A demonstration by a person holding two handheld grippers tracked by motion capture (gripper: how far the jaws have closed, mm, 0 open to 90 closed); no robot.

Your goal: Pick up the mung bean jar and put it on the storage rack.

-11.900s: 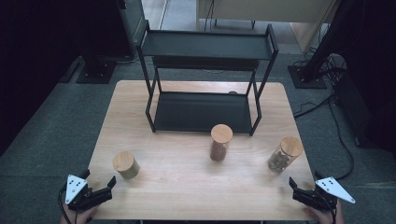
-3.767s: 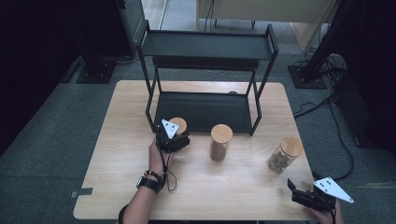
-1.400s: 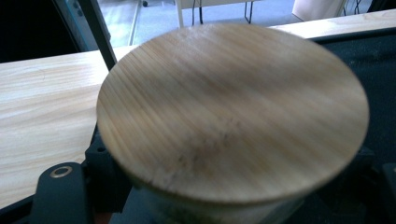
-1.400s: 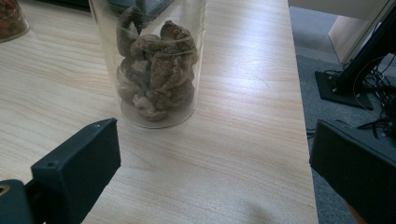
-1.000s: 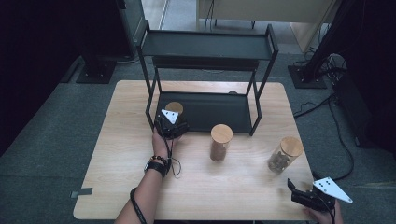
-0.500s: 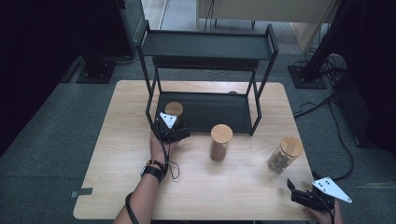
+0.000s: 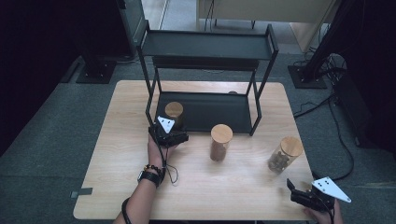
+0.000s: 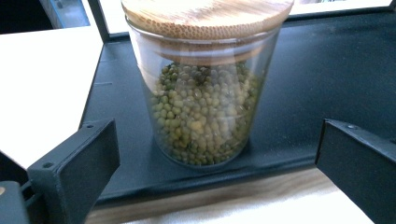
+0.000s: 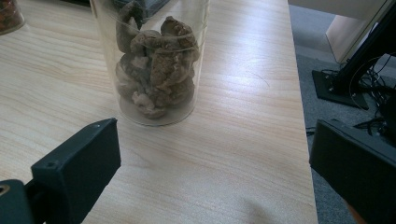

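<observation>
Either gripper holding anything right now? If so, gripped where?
Nothing held. Left gripper is open, the bean jar standing free on the rack's lower shelf. Right gripper is open too.

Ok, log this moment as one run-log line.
left tongs: open, off jar | mung bean jar: on rack's lower shelf, left end | right tongs: open, idle, facing mushroom jar

In my left gripper view the bean jar point(image 8: 205, 84) loses its lid top to the upper edge. In my right gripper view the mushroom jar point(image 9: 154, 60) is cut off above, and left of it only another jar's point(image 9: 9, 14) corner shows.
</observation>
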